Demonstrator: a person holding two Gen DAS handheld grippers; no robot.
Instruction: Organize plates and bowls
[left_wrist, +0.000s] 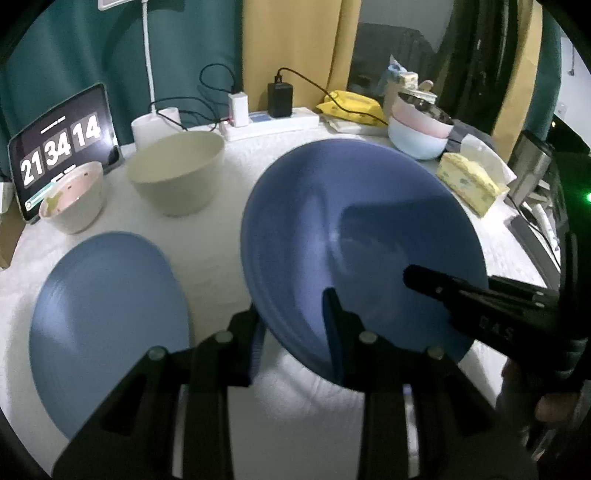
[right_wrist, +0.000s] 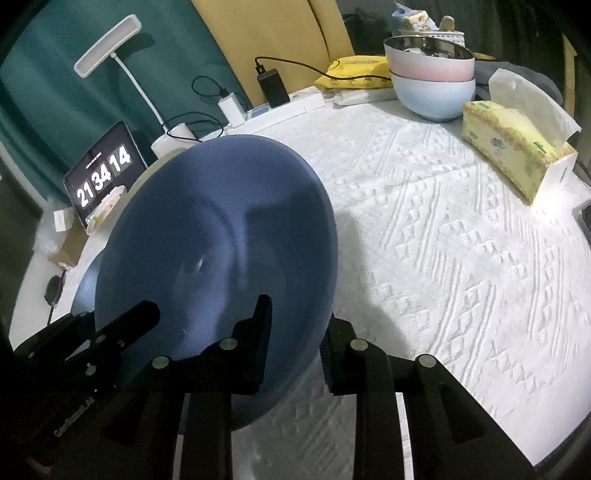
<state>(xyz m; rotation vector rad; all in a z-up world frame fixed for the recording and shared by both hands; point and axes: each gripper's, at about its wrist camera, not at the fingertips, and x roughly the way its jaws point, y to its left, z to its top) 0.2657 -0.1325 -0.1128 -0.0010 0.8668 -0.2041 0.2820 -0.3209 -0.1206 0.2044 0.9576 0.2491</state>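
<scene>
While both grippers pinch the dark blue plate (left_wrist: 354, 236) by its near rim, left gripper (left_wrist: 295, 325) and right gripper (right_wrist: 295, 332), it hangs tilted above the table's (right_wrist: 443, 221) middle. Level it first, then I'd lower it squarely onto the lighter plate (left_wrist: 107, 325) at the near left edge.

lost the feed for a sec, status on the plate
Both grippers, left and right, shut on the lifted, tilted blue plate. Second plate flat on the table. Beige bowl behind, apart.

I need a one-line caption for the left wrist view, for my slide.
Both grippers grip a tilted dark blue plate above the white tablecloth, beside another blue plate.
</scene>
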